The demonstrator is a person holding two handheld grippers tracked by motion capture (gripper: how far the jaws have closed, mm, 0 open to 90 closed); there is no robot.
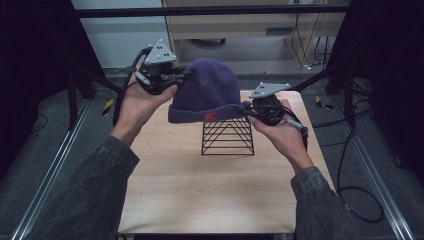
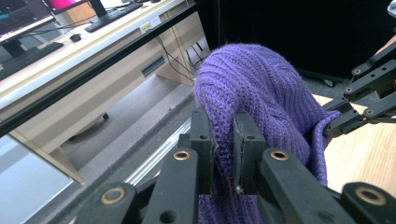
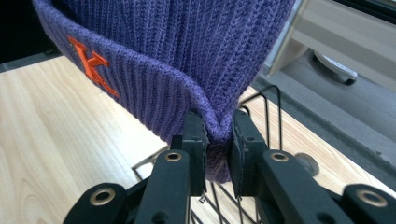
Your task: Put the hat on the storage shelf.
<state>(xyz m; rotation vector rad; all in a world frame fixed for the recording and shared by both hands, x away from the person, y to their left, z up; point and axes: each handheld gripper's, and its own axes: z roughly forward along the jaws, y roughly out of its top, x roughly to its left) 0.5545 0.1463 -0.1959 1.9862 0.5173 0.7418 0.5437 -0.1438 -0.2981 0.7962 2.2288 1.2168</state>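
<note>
A purple knit beanie with an orange letter K on its folded cuff hangs in the air above a black wire stand on the wooden table. My left gripper is shut on the beanie's upper left side; in the left gripper view the knit is pinched between the jaws at my left gripper. My right gripper is shut on the cuff's right end. In the right gripper view the cuff is clamped at my right gripper, with the wire stand just beyond.
The table's far edge lies behind the stand, with a metal frame bar and a cabinet beyond. Rails run along both sides of the table. Cables lie on the floor at the right. A desk with keyboards stands farther off.
</note>
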